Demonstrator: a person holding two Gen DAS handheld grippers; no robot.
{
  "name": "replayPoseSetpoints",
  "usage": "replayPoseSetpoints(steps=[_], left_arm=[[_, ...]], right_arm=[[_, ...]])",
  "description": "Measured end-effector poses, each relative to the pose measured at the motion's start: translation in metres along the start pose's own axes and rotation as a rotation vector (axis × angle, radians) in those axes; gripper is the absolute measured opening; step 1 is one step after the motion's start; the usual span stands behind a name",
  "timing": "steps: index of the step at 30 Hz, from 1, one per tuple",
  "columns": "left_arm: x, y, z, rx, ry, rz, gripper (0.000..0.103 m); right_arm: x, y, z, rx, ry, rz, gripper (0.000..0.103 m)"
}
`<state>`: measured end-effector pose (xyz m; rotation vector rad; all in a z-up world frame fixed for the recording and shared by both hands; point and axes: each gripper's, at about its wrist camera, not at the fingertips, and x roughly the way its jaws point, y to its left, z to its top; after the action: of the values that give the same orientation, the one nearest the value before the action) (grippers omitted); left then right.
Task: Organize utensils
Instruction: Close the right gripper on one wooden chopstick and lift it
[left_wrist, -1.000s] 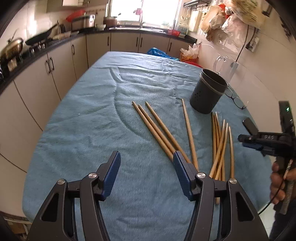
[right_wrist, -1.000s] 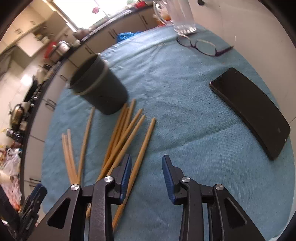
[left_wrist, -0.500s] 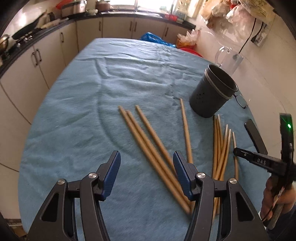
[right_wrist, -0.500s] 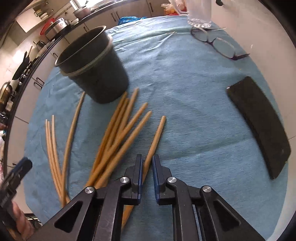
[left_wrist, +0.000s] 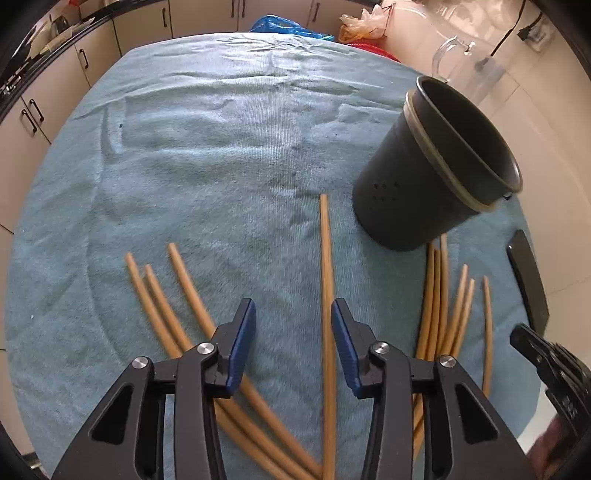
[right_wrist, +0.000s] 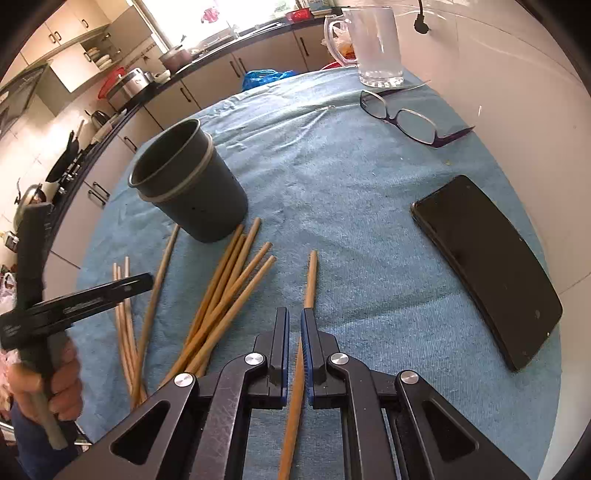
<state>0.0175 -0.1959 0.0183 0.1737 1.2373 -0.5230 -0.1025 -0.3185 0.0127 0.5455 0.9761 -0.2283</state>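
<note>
Several wooden chopsticks lie on a blue cloth near a dark round holder (left_wrist: 436, 177), which also shows in the right wrist view (right_wrist: 192, 184). My left gripper (left_wrist: 293, 325) is open, low over the cloth, with one long chopstick (left_wrist: 327, 280) lying between its fingers. Three chopsticks (left_wrist: 166, 302) lie to its left. My right gripper (right_wrist: 294, 325) is shut on a single chopstick (right_wrist: 311, 277), whose tip points forward. A loose bundle of chopsticks (right_wrist: 225, 295) lies left of it.
A black phone (right_wrist: 487, 269) lies at the right. Glasses (right_wrist: 406, 118) and a clear jug (right_wrist: 373, 48) stand at the far right. Kitchen cabinets run beyond the table's left and far edges. The left gripper and the hand holding it show at the left (right_wrist: 48, 306).
My right gripper has shut on a single chopstick. My left gripper has moved forward and right, partly narrowed, and now straddles the long single chopstick.
</note>
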Motion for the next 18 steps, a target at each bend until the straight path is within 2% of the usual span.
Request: replayPoseSetpoints(steps=[5,7,9,11,13,18], left_arm=[[0.006,-0.013,0.008,0.027,0.005,0.02,0.036],[0.006,-0.019,0.007,0.046,0.004,0.037,0.014],[0.004,-0.024,0.002,0.06,0.008,0.038,0.007],[0.003,-0.027,-0.001,0.072,-0.001,0.055,0.007],[-0.001,-0.027,-0.006,0.069,-0.005,0.059,0.007],[-0.002,-0.024,-0.007,0.07,0.006,0.052,0.007]], right_arm=[[0.006,-0.003,0.004,0.004,0.013,0.01,0.007],[0.01,-0.006,0.005,0.016,0.027,0.007,0.008],[0.014,-0.012,0.006,0.038,0.045,0.008,0.008],[0.017,-0.017,0.008,0.054,0.06,0.003,0.01],[0.021,-0.019,0.008,0.057,0.076,-0.001,0.017],[0.033,-0.02,0.01,0.048,0.112,-0.026,0.023]])
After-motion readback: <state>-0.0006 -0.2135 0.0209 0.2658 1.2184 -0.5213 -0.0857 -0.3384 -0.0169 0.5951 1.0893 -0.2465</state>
